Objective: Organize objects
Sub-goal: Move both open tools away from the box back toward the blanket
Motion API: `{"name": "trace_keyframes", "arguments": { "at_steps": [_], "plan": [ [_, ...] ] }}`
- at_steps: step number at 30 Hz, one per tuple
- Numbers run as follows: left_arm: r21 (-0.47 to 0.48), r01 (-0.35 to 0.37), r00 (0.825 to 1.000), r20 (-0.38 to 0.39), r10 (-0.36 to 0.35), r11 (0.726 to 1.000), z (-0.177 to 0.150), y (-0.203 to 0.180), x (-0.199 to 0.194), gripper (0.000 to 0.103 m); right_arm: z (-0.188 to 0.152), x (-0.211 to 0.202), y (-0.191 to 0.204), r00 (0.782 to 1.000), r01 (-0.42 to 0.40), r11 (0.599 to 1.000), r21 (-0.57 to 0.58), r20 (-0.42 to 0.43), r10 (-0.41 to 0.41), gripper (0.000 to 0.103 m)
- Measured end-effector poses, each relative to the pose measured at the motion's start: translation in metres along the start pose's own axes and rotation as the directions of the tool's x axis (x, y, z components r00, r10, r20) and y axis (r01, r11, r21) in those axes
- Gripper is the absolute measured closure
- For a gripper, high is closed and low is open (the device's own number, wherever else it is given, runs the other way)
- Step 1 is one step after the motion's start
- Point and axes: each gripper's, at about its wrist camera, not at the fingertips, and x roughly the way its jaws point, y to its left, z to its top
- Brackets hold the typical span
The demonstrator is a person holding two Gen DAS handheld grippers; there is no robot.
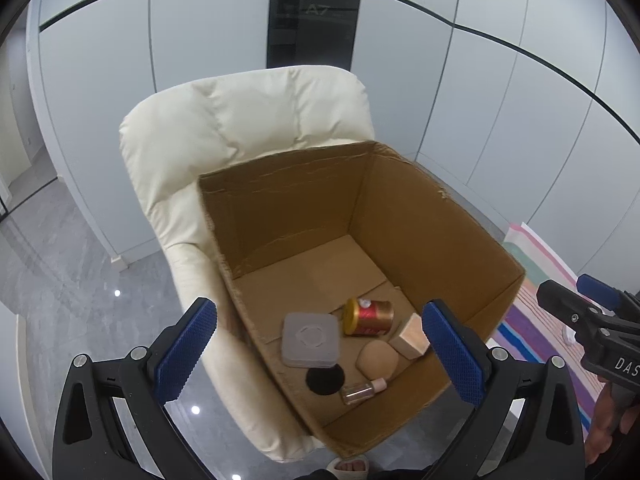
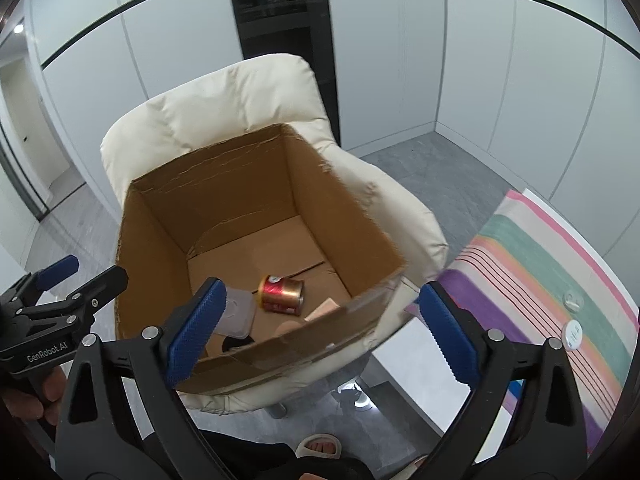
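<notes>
An open cardboard box (image 1: 400, 216) (image 2: 360, 216) rests on a cream armchair (image 1: 224, 128) (image 2: 224, 96). On its floor lie a red-gold can (image 1: 370, 317) (image 2: 282, 290), a grey square case (image 1: 310, 339) (image 2: 238, 312), a wooden block (image 1: 412, 336) (image 2: 324, 307), a beige puff (image 1: 378, 360), a black disc (image 1: 325, 378) and a small clear bottle (image 1: 362, 390). My left gripper (image 1: 320, 308) hovers open over the box's near corner with nothing between its fingers. To its right, my right gripper (image 2: 321, 287) is open and empty at the box's near wall.
A striped cloth (image 2: 560, 248) (image 1: 536, 316) lies to the right of the chair, with two small white round pieces (image 2: 572, 334) on it. Grey tiled floor (image 1: 60, 272) surrounds the chair, white wall panels stand behind. A foot in a slipper (image 2: 320, 446) is below.
</notes>
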Motion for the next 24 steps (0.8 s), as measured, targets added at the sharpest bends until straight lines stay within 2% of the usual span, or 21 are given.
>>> {"name": "trace_keyframes", "arguments": {
  "at_steps": [8,24],
  "plan": [
    [0.064,0.029,1.000,0.003,-0.029,0.998,0.001,-0.038,0.006,0.000,-0.004,-0.009,-0.032,0.998,0.057,0.998,0.038,0.004,-0.057,0.003],
    [0.153,0.098,0.995,-0.010,-0.097,0.983,-0.002,-0.103,0.012,0.000,-0.017,-0.030,-0.088,0.994,0.112,0.986,0.123,0.004,-0.113,0.003]
  ]
}}
